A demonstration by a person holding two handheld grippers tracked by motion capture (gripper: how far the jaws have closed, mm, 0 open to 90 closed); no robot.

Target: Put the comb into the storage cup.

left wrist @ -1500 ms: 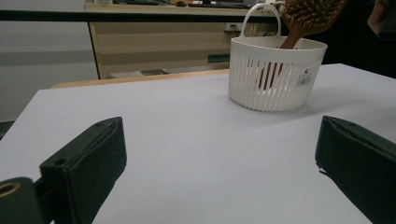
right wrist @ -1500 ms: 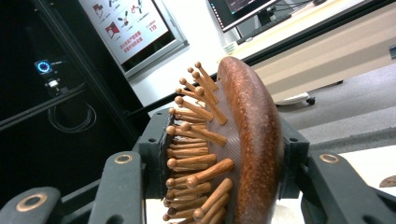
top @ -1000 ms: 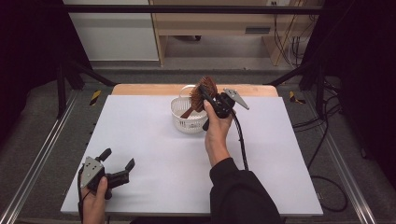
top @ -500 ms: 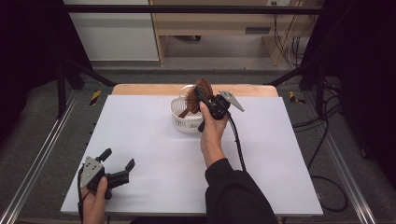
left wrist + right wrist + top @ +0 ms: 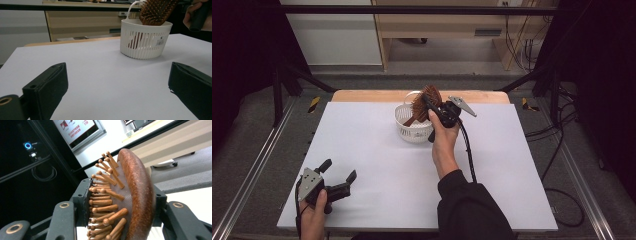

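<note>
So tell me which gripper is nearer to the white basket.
Right. The right gripper holds a wooden hairbrush just over the basket; the left gripper sits open at the table's near left corner, far from it.

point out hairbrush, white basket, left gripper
hairbrush (image 5: 135,192): right gripper view, wooden back of its head.
white basket (image 5: 143,46): left gripper view, slatted side wall.
left gripper (image 5: 338,170): high view, midway between its open jaws.

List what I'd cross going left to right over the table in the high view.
Left gripper, open, at the near left → white basket → right gripper shut on the wooden hairbrush above the basket's right rim.
</note>
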